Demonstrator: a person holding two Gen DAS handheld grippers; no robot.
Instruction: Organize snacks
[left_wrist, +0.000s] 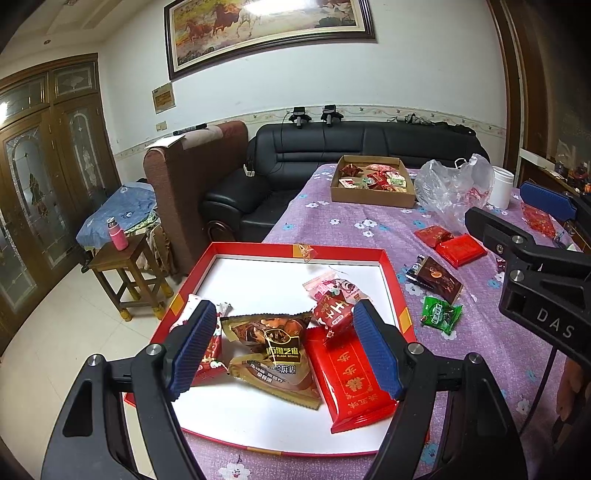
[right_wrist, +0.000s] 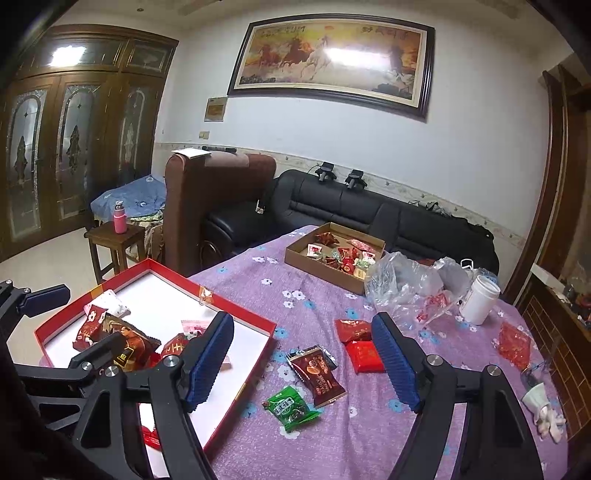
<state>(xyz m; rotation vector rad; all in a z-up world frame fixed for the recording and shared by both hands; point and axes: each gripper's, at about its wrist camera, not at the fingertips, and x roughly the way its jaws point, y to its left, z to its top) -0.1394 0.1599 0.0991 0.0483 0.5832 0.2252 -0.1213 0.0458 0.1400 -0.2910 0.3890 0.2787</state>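
Both grippers have open, empty jaws: the left gripper (left_wrist: 284, 347) hovers over snack packets in the red tray (left_wrist: 255, 249), the right gripper (right_wrist: 306, 358) over the green packet (right_wrist: 291, 408) on the counter (right_wrist: 369, 435).

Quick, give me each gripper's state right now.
Left gripper: open, holding nothing, above the snack packets in the red-rimmed white tray.
Right gripper: open, empty, above the purple flowered tablecloth.
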